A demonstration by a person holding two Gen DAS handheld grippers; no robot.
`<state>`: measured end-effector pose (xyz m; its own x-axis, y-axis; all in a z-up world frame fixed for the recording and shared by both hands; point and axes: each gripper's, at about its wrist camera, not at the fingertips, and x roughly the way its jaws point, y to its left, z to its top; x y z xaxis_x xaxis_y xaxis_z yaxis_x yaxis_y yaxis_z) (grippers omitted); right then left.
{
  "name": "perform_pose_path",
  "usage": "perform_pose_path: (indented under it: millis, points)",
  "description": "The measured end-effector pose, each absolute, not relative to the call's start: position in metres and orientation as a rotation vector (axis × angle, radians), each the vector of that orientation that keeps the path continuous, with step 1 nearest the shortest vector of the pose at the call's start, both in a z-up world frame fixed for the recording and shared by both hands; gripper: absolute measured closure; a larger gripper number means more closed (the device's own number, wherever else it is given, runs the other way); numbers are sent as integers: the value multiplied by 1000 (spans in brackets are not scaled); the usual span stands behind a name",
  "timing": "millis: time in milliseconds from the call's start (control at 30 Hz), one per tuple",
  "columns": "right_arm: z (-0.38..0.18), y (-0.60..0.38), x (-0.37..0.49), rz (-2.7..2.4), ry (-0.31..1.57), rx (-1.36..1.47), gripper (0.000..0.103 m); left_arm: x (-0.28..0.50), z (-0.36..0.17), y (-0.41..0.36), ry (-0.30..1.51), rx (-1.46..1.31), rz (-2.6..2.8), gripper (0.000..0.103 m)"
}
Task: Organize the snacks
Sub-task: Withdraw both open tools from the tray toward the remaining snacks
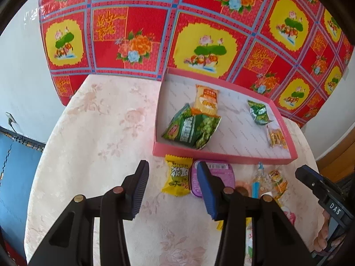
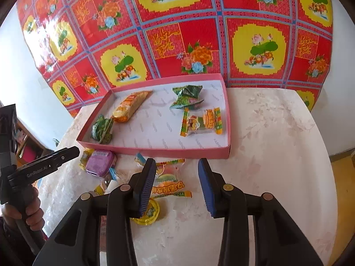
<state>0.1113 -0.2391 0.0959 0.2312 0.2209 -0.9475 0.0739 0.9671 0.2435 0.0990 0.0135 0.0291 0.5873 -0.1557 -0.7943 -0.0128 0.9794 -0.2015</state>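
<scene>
Our left gripper (image 1: 173, 190) and right gripper (image 2: 177, 186) hung with ribbed blue pads spread wide, grasping nothing, above the pale floral tablecloth (image 1: 99, 133). The shallow pink cardboard tray (image 2: 159, 151) held crinkled foil packets: a green bag (image 1: 190, 128) against an orange pouch (image 1: 206, 99). Just outside its near wall lay a glossy yellow candy wrapper (image 1: 177, 177) touching a rounded purple tin (image 2: 99, 161).

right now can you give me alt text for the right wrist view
An open right hand-held gripper hovers over loose snacks on a pale floral table, just before a pink tray holding four snack packets. The left hand-held gripper enters at left; a red patterned cloth hangs behind.
</scene>
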Motion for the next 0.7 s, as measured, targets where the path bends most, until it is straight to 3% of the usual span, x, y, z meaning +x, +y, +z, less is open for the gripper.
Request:
perform_pose_path:
  millis: [700]
  points:
    - [75,-225,104,117,1396,232,62,107,17,16,978,-208,-67,56]
